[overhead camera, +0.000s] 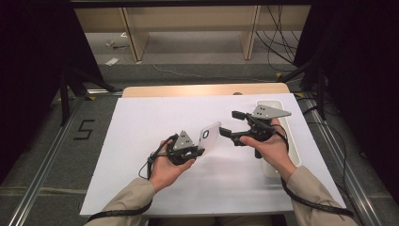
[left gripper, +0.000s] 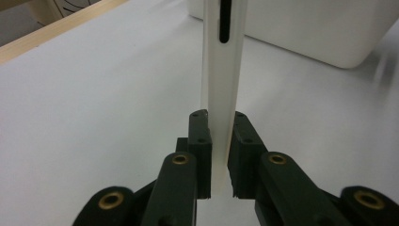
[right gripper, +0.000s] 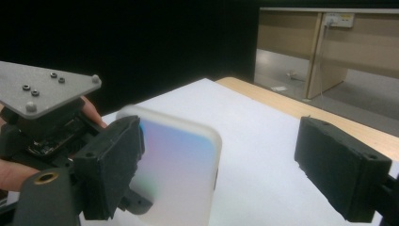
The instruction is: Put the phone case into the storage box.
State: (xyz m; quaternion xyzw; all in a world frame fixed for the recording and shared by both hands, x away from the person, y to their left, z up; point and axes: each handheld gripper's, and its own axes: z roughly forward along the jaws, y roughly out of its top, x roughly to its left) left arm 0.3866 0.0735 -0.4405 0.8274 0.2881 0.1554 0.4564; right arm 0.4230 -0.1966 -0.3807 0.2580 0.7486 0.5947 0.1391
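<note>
A person stands at the near side of a table covered by a smooth white sheet (overhead camera: pixel 155 122), with a strip of pale wood edge (overhead camera: pixel 188 90) showing along the far side. The left gripper (overhead camera: pixel 200 149), matte black plastic with brass rivets at its joints and a grey three-cornered plate on top, sits in the left hand (overhead camera: pixel 165 170). Its jaws are closed on the lower end of a phone case (overhead camera: pixel 210 135), a thin, frosted, translucent white shell with rounded corners. Seen from the left gripper view, the case (left gripper: pixel 221 80) stands edge-on between the flat black pads, a narrow dark slot cut into its side. From the right gripper view its broad face (right gripper: pixel 179 169) has a soft, milky sheen with faint blue and pink tints. The case is held up off the table, near the middle of the sheet, tilted toward the right.

The right gripper (overhead camera: pixel 234 124), held in the right hand (overhead camera: pixel 268 148), points left toward the case. Its jaws stand wide apart and hold nothing; its two blocky, rough-edged pads (right gripper: pixel 341 167) sit either side of the case's free end without touching it.

Behind the right hand, along the right edge of the table, lies a long white plastic tray (overhead camera: pixel 291 141) with rounded corners and glossy walls.
</note>
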